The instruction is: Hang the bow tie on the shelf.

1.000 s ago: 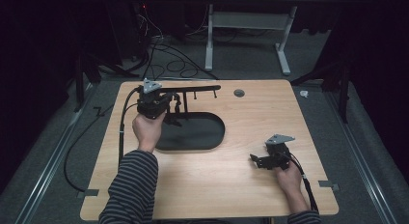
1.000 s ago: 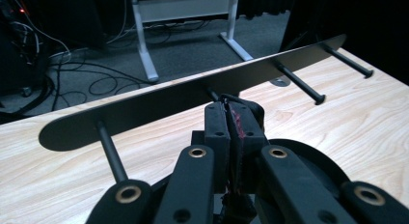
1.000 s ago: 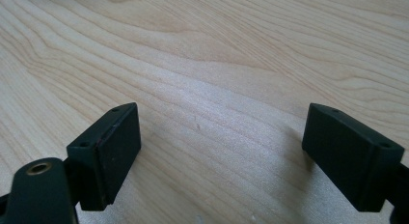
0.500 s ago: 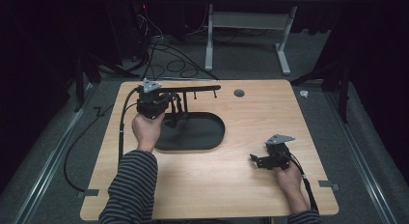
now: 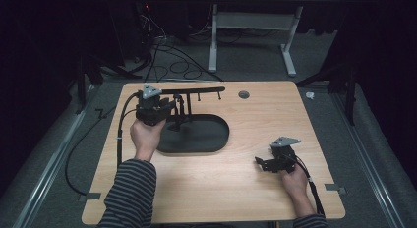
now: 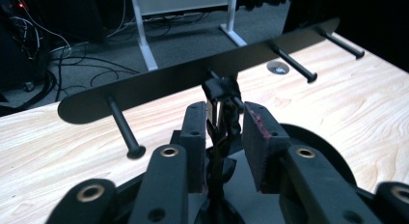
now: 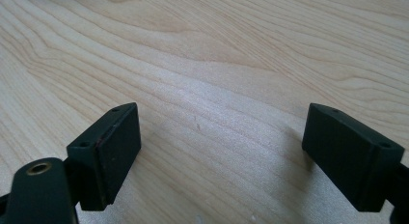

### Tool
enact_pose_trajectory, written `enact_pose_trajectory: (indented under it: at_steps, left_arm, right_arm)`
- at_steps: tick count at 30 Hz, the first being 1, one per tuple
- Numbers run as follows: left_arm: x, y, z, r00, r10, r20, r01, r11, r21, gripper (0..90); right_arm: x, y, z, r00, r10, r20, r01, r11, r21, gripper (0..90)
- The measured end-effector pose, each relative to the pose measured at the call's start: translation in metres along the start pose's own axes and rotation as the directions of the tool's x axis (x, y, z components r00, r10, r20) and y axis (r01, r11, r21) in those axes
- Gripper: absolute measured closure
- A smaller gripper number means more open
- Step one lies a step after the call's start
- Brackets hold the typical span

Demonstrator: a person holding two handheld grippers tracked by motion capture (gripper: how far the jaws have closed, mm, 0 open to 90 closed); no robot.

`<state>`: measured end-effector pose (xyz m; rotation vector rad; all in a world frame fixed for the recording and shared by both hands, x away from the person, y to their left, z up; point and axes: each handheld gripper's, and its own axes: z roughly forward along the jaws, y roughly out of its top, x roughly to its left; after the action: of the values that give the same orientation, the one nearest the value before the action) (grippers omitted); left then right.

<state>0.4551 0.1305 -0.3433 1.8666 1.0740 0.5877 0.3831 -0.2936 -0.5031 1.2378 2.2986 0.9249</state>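
High view: black stand point(image 5: 196, 134) on wooden tabletop point(image 5: 236, 198), left of centre, toward far edge. Oval base plate lying flat, upright post point(image 5: 181, 110) rising from its far-left part, horizontal bar point(image 5: 196, 91) with pegs on top, running parallel to far edge.

Left gripper point(image 5: 164, 109) held in left hand point(image 5: 145, 134), at the post just under the bar, grey three-cornered plate on top, cable trailing off toward left edge. Striped sleeve point(image 5: 129, 193) coming in from near edge.

Left gripper view: jaws either side of the post point(image 6: 221, 113), just been opening; left pad against or very close to the post, right pad point(image 6: 255, 147) clear of it with a visible gap. No squeeze on the post. Bar point(image 6: 159, 84) crossing above, pegs pointing toward camera.

Right gripper point(image 5: 263, 161) in right hand point(image 5: 295, 181), resting on tabletop near right end of near edge, well apart from stand.

Right gripper view: jaws spread wide, bare wood point(image 7: 212, 89) between them, nothing held.
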Motion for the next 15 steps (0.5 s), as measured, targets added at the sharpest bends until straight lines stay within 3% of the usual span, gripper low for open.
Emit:
enact_pose_trajectory:
  at_steps: [7, 15]
  left_arm:
    - [-0.003, -0.003, -0.014, 0.9996, 0.000, 0.026, 0.001, 0.9998, -0.018, 63.1]
    - [-0.001, -0.011, -0.025, 0.9995, -0.009, 0.029, 0.009, 0.9998, -0.016, 60.7]
  right_arm:
    - [0.000, 0.000, 0.000, 1.0000, 0.000, 0.000, 0.000, 1.000, 0.000, 14.3]
    - [0.000, 0.000, 0.000, 1.0000, 0.000, 0.000, 0.000, 1.000, 0.000, 14.3]
